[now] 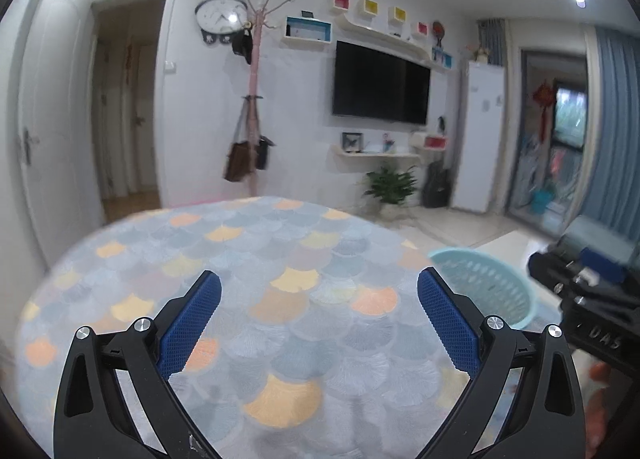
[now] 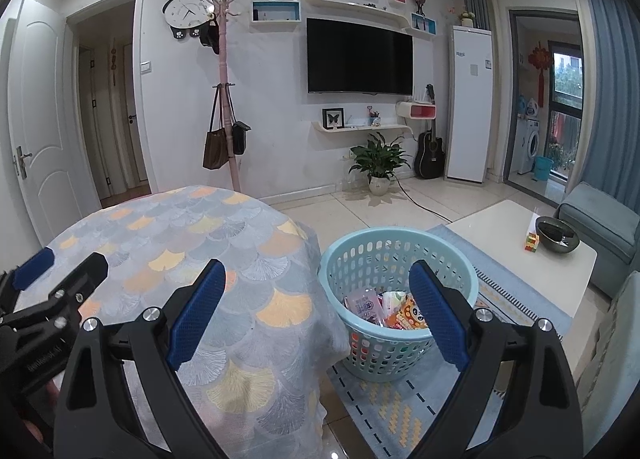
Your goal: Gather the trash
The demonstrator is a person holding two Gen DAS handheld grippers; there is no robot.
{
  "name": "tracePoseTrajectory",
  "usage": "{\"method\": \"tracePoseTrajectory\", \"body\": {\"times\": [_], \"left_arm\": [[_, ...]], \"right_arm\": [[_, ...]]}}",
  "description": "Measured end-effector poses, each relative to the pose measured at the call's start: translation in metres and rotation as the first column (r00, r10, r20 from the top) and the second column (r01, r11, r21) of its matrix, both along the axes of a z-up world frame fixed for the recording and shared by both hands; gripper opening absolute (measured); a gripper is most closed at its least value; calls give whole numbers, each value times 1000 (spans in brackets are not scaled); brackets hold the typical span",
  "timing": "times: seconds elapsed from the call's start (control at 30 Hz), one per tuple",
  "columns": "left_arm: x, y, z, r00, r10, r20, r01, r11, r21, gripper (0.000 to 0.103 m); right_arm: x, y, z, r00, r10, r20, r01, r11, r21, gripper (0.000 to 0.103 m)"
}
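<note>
Both grippers are hovering over the table (image 1: 280,259), which is wearing a grey cloth with an orange and yellow fan pattern. The left gripper (image 1: 319,291) is holding its blue-padded fingers (image 1: 192,323) spread wide, with nothing between them; only bare cloth is showing in the gap. The right gripper (image 2: 316,283) is likewise standing released, jaws apart and empty, one finger over the table edge and the other in front of the basket (image 2: 400,259).

The basket, light blue plastic with slotted walls, is sitting on a patterned blue rug (image 2: 400,419) on the floor just beside the table's right side. Trash (image 2: 384,309) is lying inside it: several wrappers, one pink-and-white, one orange with a cartoon print; finer detail is not readable. In the left wrist view the basket's rim (image 1: 484,279) is showing blurred past the table edge.

A white coffee table (image 2: 512,243) is standing beyond the basket, carrying a dark bowl (image 2: 557,239) and a small colourful cube (image 2: 532,241).
</note>
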State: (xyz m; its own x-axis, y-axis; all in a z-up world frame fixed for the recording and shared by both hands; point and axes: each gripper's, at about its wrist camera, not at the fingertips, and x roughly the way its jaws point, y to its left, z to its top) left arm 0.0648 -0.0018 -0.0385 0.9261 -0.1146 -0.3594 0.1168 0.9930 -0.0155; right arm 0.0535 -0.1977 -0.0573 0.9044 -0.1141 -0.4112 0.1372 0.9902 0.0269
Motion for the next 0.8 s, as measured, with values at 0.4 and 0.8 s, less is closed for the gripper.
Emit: {"method": "tracePoseTrajectory", "body": {"times": [0.4,0.8], "left_arm": [[-16,0,15,996,84,-1,-84,994,66,95],[-29,12,27,988,147,39,-148,988,38,95]], "right_arm": [[-5,-5,12,998,-58,-25,58,998,30,89],[-8,1,16,997,-76,-14,76,997,17,89]]}}
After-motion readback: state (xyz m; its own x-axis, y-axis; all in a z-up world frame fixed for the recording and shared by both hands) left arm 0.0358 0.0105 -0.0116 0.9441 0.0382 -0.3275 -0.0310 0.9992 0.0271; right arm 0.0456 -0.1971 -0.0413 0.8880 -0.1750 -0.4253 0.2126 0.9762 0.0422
